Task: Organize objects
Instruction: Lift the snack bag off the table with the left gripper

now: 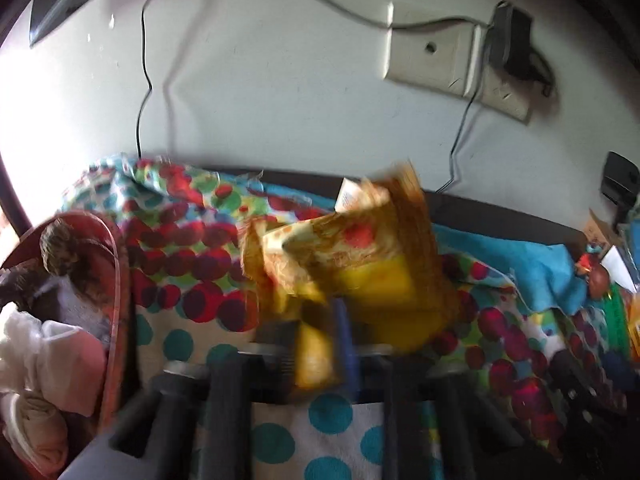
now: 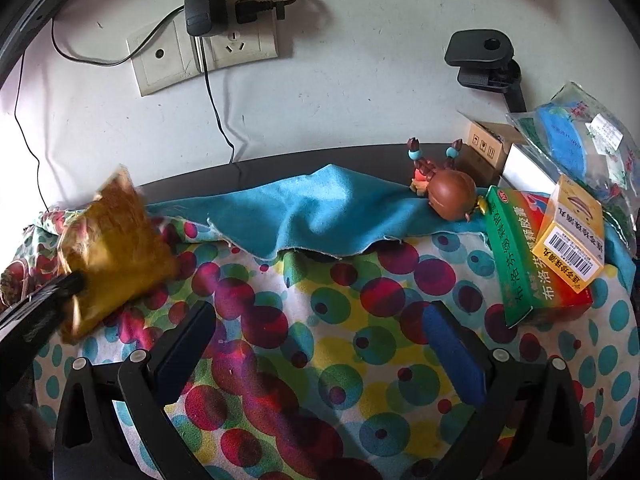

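A cloth printed with red, teal and yellow dots (image 2: 320,344) covers the tabletop, with a plain teal cloth (image 2: 320,208) lying rumpled over its far edge. At the left edge sits a red fabric basket (image 1: 116,280) already holding bundled soft items, which suggests some sorting is done. The left gripper (image 1: 320,344) has its fingers clenched on a crinkly yellow-orange snack packet (image 1: 352,264), held up off the dotted cloth between the basket and the middle of the tabletop; the blur hides the exact contact. The right gripper (image 2: 320,344) hangs over the middle of the dotted cloth, fingers spread and holding nothing. Still unsorted at the right, judging by how they lie: a green-and-red medicine carton (image 2: 528,260) with a small yellow box (image 2: 572,236) resting on it, a clear printed plastic bag (image 2: 580,136) behind, and a brown toy crab (image 2: 448,194) on the teal cloth. Most of the job looks left.
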Available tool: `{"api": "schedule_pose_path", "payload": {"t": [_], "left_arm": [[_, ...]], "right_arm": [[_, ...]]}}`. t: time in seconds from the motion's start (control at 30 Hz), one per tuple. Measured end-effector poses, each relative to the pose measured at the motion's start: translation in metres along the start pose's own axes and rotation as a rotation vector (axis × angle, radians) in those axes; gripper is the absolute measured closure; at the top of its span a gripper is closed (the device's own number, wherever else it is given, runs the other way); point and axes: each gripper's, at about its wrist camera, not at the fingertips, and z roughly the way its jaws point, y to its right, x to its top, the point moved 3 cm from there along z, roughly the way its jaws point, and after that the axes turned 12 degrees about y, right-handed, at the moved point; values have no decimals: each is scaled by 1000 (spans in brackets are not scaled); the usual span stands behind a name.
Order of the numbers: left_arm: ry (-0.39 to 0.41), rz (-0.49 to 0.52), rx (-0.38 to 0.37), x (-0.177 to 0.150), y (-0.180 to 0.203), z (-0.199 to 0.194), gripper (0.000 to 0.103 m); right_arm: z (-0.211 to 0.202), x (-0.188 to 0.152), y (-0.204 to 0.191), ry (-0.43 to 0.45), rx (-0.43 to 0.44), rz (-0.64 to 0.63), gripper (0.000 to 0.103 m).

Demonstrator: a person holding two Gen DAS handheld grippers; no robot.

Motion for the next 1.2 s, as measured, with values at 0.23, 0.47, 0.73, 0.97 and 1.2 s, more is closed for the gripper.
{"api": "schedule_pose_path", "payload": {"t": [0.23,0.47,0.73,0.97,1.2], "left_arm": [[104,3,-86,18,-2,-60,103],[112,19,-143,7,-3,-73,0],[-56,-166,-76,-14,-16,-21,0],[-78,-354,-103,-9,-22,26,0],[-48,-324,-187,-4,-13,44,61]], "right_arm": [[2,0,-1,-8,-13,-16,0],[-3,3,-2,14,-18,-27,0],[-2,1,-2,8,-4,-22,0],[-2,2,-5,11,20,-33,0],[-2,2,-8,4,32,-43,0]]}}
